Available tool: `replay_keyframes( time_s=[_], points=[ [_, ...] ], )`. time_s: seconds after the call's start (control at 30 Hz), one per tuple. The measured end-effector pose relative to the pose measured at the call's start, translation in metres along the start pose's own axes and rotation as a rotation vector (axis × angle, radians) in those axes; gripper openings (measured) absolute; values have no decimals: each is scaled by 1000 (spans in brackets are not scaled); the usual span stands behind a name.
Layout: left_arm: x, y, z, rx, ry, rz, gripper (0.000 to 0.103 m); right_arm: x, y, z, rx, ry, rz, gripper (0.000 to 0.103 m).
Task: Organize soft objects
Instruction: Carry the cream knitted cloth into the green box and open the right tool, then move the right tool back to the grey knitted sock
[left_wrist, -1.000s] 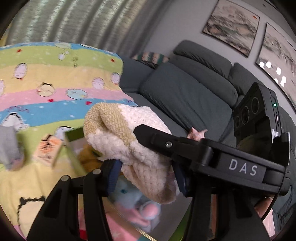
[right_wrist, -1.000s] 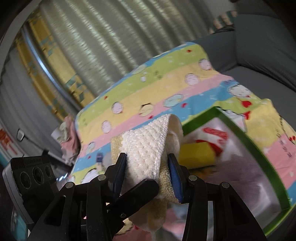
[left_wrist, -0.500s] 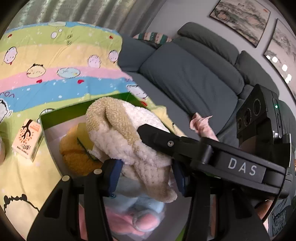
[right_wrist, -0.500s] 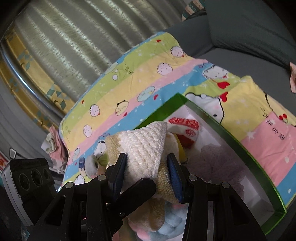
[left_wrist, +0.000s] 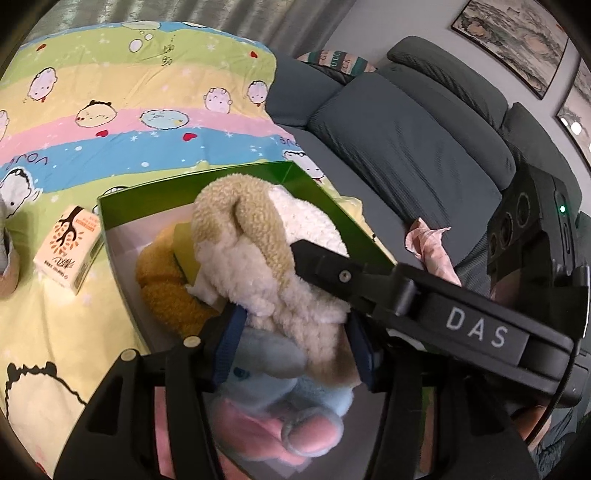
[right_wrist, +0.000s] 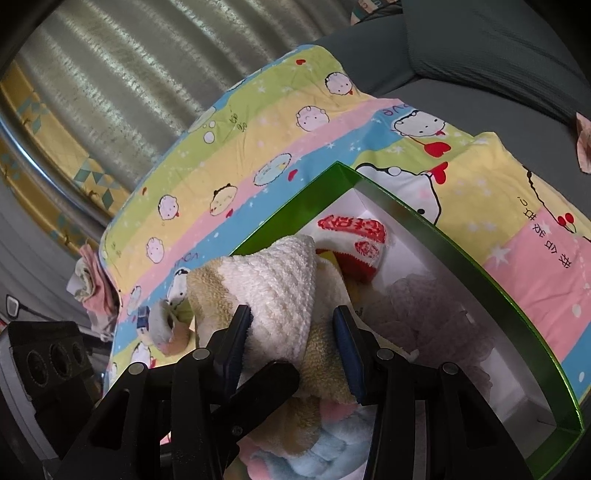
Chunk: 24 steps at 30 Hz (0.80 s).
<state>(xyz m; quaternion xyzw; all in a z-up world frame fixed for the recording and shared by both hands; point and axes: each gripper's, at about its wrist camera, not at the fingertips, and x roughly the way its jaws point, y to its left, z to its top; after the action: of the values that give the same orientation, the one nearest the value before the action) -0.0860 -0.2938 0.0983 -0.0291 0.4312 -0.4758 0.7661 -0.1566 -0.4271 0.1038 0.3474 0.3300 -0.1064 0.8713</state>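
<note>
A fluffy cream and tan towel (left_wrist: 255, 243) hangs over an open green box (left_wrist: 310, 184) with a white inside, held from two sides. My left gripper (left_wrist: 295, 339) has its blue pads on the towel's lower fold, and its jaws are opening. My right gripper (right_wrist: 291, 332) is shut on the same towel (right_wrist: 277, 280); its black body (left_wrist: 472, 328) crosses the left wrist view. Under the towel in the box lie a blue and pink plush (left_wrist: 280, 384), an orange plush (left_wrist: 162, 284), a red and white cloth (right_wrist: 354, 236) and a pale lilac fluffy piece (right_wrist: 428, 306).
The box rests on a striped cartoon blanket (left_wrist: 110, 122) spread over a grey sofa (left_wrist: 399, 147). A small printed carton (left_wrist: 68, 251) lies left of the box. A grey slipper-like thing (right_wrist: 168, 328) sits beyond it, and a pink cloth (left_wrist: 428, 243) lies on the sofa seat.
Both grippers have sunk with the towel towards the green box, which now fills more of each view. The towel's lower end now rests against the blue plush.
</note>
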Motion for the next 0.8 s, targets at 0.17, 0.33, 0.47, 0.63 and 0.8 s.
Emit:
replay_keyframes(
  time_s=[0.17,0.33,0.47,0.63,0.8],
  points=[
    [-13,1,-6,4,-15,44,64,3,1,0,-12,-5,-24,47],
    [-36,6,-7,-9,-52,98,66,8,-5,3,10,-3,-46,47],
    [-57,15,-12,-13,-88,142,74,8,-6,3,14,-8,-49,47],
    [-93,37,-23,-86,-147,162,79,-3,-3,2,19,-46,-80,61],
    [-140,67,-39,-170,-246,217,93,-21,10,1,2,-101,-116,77]
  ],
)
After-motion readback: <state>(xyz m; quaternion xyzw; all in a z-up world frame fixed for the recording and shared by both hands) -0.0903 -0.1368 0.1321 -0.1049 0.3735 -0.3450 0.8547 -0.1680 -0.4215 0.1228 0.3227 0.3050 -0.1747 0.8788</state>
